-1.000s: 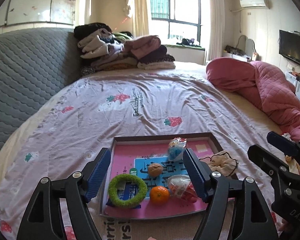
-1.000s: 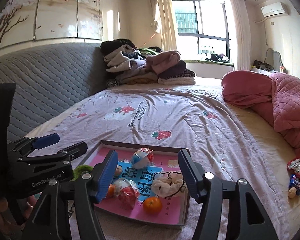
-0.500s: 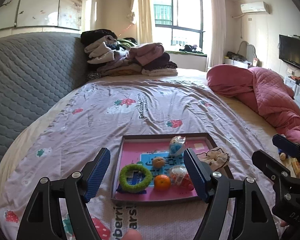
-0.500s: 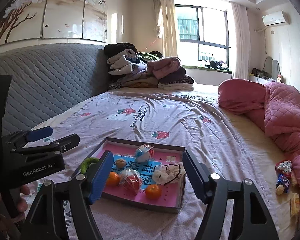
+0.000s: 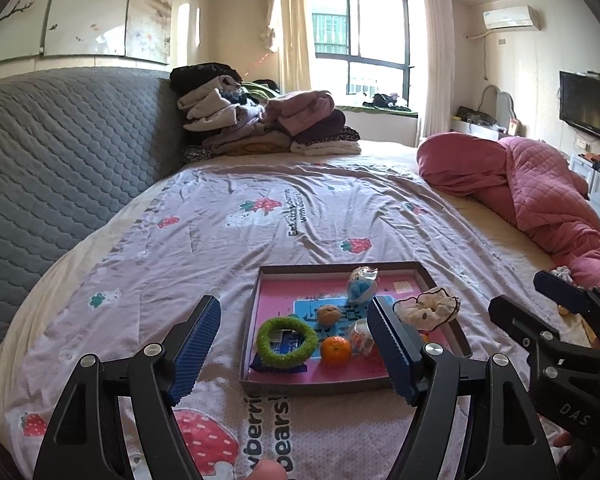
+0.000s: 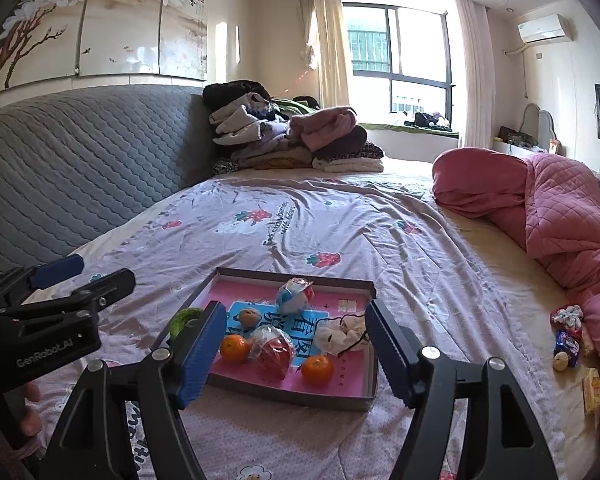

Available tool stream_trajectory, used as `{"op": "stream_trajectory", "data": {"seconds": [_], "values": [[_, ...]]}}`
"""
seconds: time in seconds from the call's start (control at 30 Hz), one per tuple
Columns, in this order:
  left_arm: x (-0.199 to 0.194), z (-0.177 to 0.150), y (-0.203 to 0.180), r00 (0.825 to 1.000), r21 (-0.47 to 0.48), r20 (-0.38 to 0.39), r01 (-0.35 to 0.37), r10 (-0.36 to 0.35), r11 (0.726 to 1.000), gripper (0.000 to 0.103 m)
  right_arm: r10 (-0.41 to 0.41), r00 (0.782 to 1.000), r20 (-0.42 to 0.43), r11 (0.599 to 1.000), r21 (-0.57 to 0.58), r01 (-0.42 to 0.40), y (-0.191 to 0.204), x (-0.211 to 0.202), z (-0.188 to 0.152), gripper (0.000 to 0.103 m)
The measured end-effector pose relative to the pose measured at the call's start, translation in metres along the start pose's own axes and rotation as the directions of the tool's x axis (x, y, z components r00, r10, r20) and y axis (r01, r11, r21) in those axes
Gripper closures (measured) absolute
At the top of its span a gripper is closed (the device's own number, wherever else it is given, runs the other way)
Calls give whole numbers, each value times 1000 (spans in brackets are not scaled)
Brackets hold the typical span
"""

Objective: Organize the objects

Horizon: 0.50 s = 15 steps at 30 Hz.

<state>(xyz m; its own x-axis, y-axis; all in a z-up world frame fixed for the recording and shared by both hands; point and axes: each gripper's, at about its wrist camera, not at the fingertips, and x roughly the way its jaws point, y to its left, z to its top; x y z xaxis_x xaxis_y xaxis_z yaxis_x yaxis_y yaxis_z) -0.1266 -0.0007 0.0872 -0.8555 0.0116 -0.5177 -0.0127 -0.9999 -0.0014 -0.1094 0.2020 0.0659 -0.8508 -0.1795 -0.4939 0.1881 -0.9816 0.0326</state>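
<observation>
A shallow brown tray (image 5: 448, 330) with a pink floor lies on the bed; it also shows in the right wrist view (image 6: 292, 398). In it are a green fuzzy ring (image 5: 287, 341), a tangerine (image 5: 335, 350), a second tangerine (image 6: 317, 369), a walnut-like ball (image 5: 328, 314), a blue-and-white wrapped toy (image 5: 362, 285), a red wrapped snack (image 6: 274, 350) and a cream scrunchie (image 5: 426, 308) on the right rim. My left gripper (image 5: 294, 350) is open and empty, above the bed in front of the tray. My right gripper (image 6: 294, 354) is open and empty, also short of the tray.
The bed (image 5: 260, 220) has a strawberry-print sheet. A pink quilt (image 5: 540, 196) is bunched at the right. Folded clothes (image 5: 268, 124) are stacked at the grey headboard (image 5: 60, 152). Small wrapped snacks (image 6: 566, 336) lie by the quilt.
Both grippers have drawn back and risen from the tray, which now looks smaller and farther. Both stay open and empty.
</observation>
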Motion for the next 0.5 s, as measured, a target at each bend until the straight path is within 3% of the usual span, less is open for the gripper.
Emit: {"op": "stream_trajectory", "data": {"seconds": [0.5], "values": [[8, -16, 2, 1000, -20, -16, 20, -20, 1000, 26, -38, 998, -41, 999, -16, 37, 1, 9, -16, 32]]}}
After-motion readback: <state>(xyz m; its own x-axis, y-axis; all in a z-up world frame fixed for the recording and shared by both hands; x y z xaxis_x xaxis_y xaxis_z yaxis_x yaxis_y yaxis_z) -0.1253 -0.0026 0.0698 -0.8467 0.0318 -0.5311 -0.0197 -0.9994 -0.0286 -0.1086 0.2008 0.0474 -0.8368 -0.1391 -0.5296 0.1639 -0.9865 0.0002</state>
